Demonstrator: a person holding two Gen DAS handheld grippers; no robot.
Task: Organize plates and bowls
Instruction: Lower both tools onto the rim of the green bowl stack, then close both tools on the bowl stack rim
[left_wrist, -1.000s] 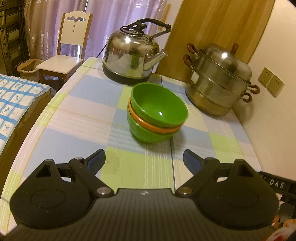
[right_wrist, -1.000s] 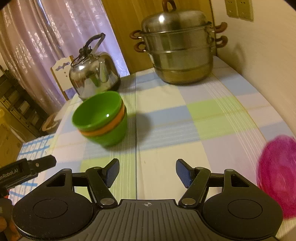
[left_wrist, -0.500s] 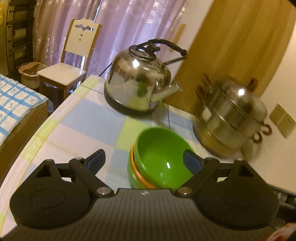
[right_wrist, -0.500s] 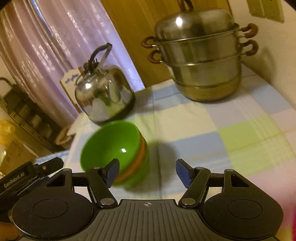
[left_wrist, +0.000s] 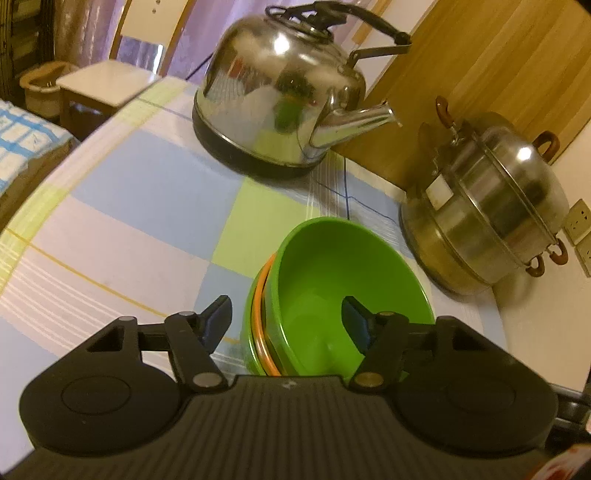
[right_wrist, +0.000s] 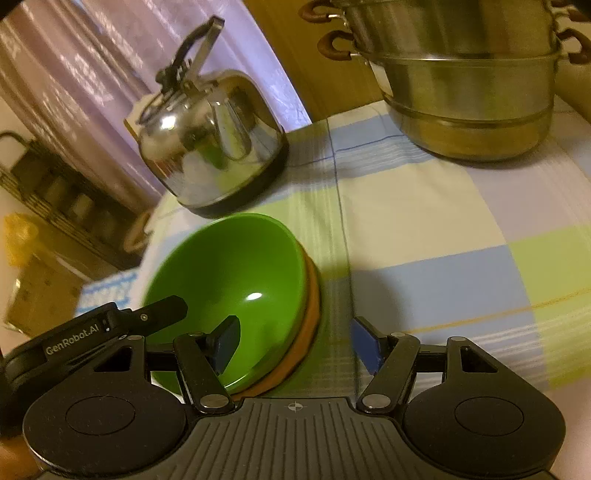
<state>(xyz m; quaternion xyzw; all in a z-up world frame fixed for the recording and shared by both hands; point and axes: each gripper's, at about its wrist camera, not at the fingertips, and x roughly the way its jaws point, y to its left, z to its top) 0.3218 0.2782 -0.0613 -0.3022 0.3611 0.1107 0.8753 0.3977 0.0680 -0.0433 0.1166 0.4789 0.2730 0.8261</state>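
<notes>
While left jaws close, bowl stack's (left_wrist: 332, 295) rim sits between them.

A table under a checked cloth (left_wrist: 122, 192) of blue, green and pale squares carries a steel kettle (left_wrist: 280, 92) at twelve o'clock, a stacked steamer pot (left_wrist: 487, 206) at two o'clock and nested green and orange bowls (left_wrist: 332, 295) nearest, at centre.
</notes>
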